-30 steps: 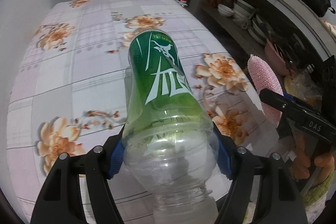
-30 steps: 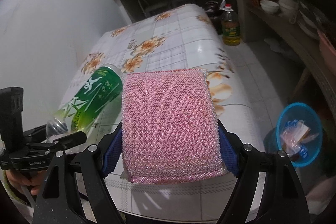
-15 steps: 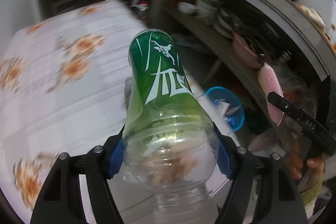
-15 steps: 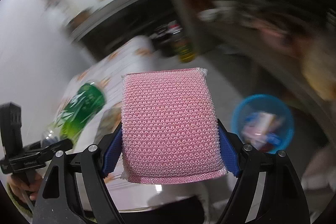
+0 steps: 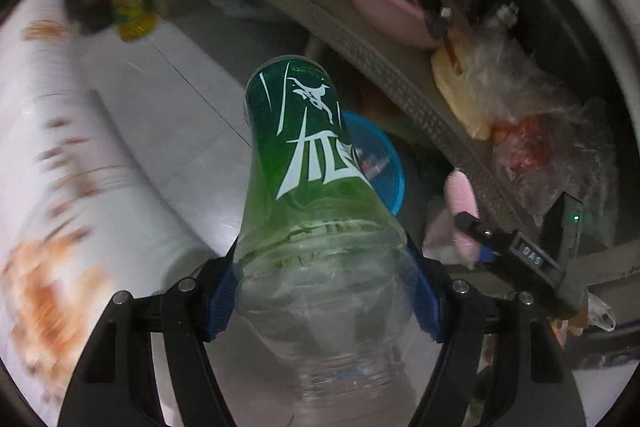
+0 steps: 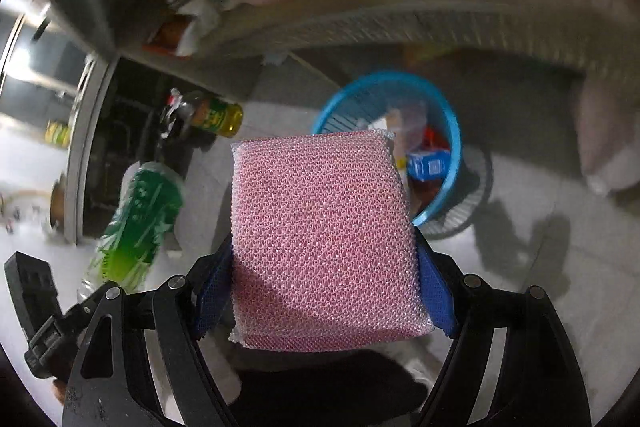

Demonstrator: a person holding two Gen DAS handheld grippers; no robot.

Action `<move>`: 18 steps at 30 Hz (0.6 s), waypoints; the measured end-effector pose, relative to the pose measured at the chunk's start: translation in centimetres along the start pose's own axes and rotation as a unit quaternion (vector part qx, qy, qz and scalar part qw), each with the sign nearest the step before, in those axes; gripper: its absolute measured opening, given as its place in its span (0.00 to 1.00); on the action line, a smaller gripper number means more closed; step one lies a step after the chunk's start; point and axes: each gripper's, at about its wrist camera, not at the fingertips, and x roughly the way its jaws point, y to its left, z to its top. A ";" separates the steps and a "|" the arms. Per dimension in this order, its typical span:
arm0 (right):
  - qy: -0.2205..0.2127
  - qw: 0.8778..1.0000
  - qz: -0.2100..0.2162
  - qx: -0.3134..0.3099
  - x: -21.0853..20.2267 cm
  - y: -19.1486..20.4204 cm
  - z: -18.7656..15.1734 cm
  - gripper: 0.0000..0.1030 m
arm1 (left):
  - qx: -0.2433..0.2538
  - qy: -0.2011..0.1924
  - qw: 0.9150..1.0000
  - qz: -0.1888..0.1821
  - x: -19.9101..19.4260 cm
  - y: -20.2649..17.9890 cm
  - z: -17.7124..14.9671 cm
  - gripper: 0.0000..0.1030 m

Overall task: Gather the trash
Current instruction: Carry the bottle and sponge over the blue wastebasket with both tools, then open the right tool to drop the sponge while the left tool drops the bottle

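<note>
Landmark: blue bin [image 6: 390, 147] on the floor below the shelf, rubbish already inside.
Left gripper [image 5: 324, 291]: clamped on a green-labelled plastic bottle [image 5: 308, 163], blue pads [image 5: 219, 301] pressing its clear lower body.
Bottle axis: long axis runs away from the jaws, far end pointing toward the bin; the bottle overlaps the bin's near rim in the left wrist view.
Right gripper [image 6: 324, 283]: clamped on a pink mesh sponge [image 6: 324, 243], held by its two side edges.
Sponge vs bin: the bin lies beyond the sponge's top right corner, partly hidden by it.
Nearer hand: cannot tell; both point down toward the bin.
Writing: large white characters on the bottle label, not legible; "DAS" on the right gripper's body.
</note>
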 end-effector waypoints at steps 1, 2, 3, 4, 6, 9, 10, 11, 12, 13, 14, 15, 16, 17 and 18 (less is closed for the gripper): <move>0.003 1.000 0.004 0.013 0.9 -0.7 0.5 0.74 | 0.000 0.010 1.000 0.002 1.3 -0.2 0.7 0.68; 0.005 1.000 0.004 0.027 2.0 -1.2 1.2 0.74 | 0.004 0.020 1.000 0.005 2.9 -0.7 1.5 0.68; 0.004 0.999 0.004 0.033 2.5 -1.5 1.6 0.74 | 0.006 0.026 1.000 0.006 3.8 -1.0 2.0 0.68; 0.000 0.999 0.008 0.045 3.2 -1.7 2.5 0.74 | 0.007 0.033 0.999 0.006 4.8 -1.4 2.7 0.68; -0.007 0.998 0.013 0.060 4.8 -2.1 3.8 0.77 | 0.008 0.046 0.999 -0.010 6.9 -2.4 4.2 0.68; -0.016 0.996 0.014 0.085 7.1 -3.7 5.3 0.84 | 0.009 0.071 0.997 -0.033 10.5 -3.1 5.8 0.73; -0.011 0.996 0.014 0.088 8.5 -4.4 5.6 0.84 | 0.005 0.082 0.996 -0.024 11.8 -3.2 6.1 0.76; -0.005 0.995 -0.003 0.095 9.9 -5.1 5.7 0.84 | -0.008 0.091 0.996 -0.015 13.1 -2.9 6.3 0.77; 0.002 0.995 -0.014 0.101 10.7 -5.6 5.7 0.84 | -0.018 0.096 0.995 -0.013 13.7 -2.7 6.3 0.77; 0.012 0.994 -0.018 0.108 11.5 -6.2 5.6 0.84 | -0.032 0.102 0.994 -0.014 14.2 -2.3 6.2 0.77; 0.020 0.993 -0.018 0.117 12.1 -6.7 5.3 0.84 | -0.041 0.105 0.993 -0.020 14.2 -2.1 6.1 0.77; 0.022 0.992 -0.019 0.124 12.3 -7.1 4.8 0.84 | -0.047 0.105 0.993 -0.035 13.9 -2.0 6.0 0.77; 0.020 0.992 -0.018 0.125 12.2 -7.3 4.6 0.84 | -0.045 0.100 0.993 -0.046 13.3 -2.0 5.9 0.77; 0.015 0.992 -0.016 0.123 11.9 -7.4 4.3 0.84 | -0.041 0.095 0.993 -0.048 12.7 -2.0 5.8 0.77; 0.014 0.992 -0.016 0.121 11.8 -7.4 4.3 0.84 | -0.036 0.085 0.995 -0.048 11.7 -1.9 5.8 0.77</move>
